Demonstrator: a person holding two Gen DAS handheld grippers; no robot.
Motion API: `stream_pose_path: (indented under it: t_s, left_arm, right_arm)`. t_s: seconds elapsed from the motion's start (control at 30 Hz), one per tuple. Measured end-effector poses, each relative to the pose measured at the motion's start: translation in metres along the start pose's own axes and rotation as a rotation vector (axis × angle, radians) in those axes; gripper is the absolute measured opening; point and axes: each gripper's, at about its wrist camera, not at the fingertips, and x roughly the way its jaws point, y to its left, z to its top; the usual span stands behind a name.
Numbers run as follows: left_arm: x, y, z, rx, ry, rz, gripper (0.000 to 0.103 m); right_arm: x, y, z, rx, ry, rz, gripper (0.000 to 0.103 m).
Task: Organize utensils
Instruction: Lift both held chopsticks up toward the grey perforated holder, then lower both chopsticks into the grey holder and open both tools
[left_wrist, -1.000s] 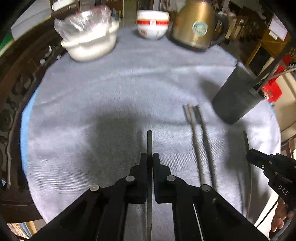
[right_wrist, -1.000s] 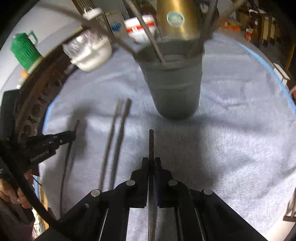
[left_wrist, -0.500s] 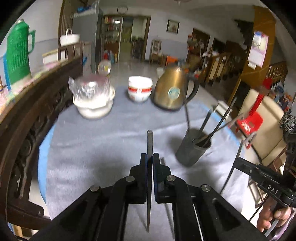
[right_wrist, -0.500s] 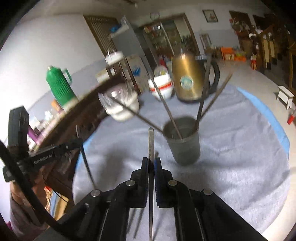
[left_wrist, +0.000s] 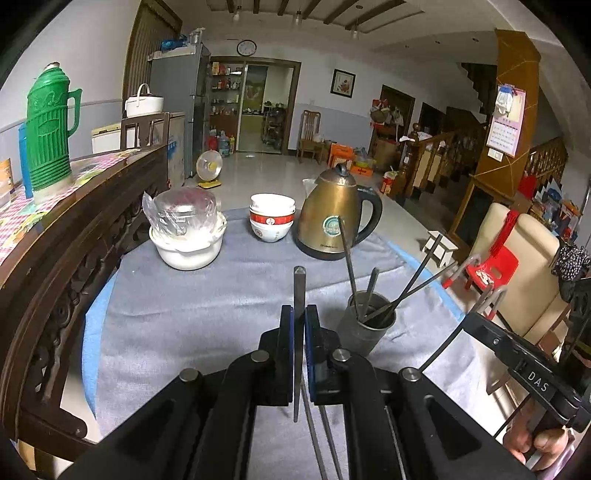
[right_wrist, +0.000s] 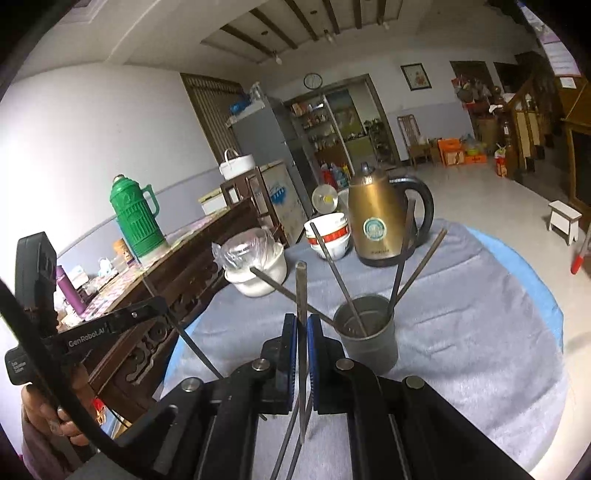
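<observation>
Only the right wrist view shows both grippers (right_wrist: 302, 328) (right_wrist: 162, 306), each clamped on a chopstick (right_wrist: 301, 291) (right_wrist: 192, 339).

A grey cloth (left_wrist: 207, 314) over a blue underlayer covers the counter. The holder cup (left_wrist: 364, 328) is dark grey — its chopsticks (left_wrist: 349, 258) too. The kettle (left_wrist: 332, 218) is brassy gold with a black handle; the bowls (left_wrist: 271, 218) are white, red-banded. The thermos (left_wrist: 48, 129) is green — both claws black with blue pads.
</observation>
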Motion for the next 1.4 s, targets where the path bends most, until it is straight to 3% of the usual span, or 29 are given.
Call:
stream_pose_path:
  t_s: [0.43, 0.97, 1.23, 1.4]
  left_arm:
    - [-0.019, -0.021, 0.025, 0.001, -0.051, -0.056, 0.006]
    - [-0.034, -0.056, 0.067, -0.044, -0.179, -0.117, 0.006]
    - [-0.014, -0.072, 0.084, -0.068, -0.229, -0.08, 0.006]
    - [0.009, -0.082, 0.084, -0.063, -0.23, -0.051, 0.006]
  right_arm:
    - [-0.018, -0.002, 0.034, -0.016, -0.073, -0.047, 0.006]
    - [-0.036, 0.0, 0.08, -0.055, -0.254, -0.156, 0.006]
    - [-0.024, -0.003, 0.095, -0.064, -0.329, -0.194, 0.006]
    - [-0.004, -0.016, 0.1, -0.05, -0.324, -0.205, 0.006]
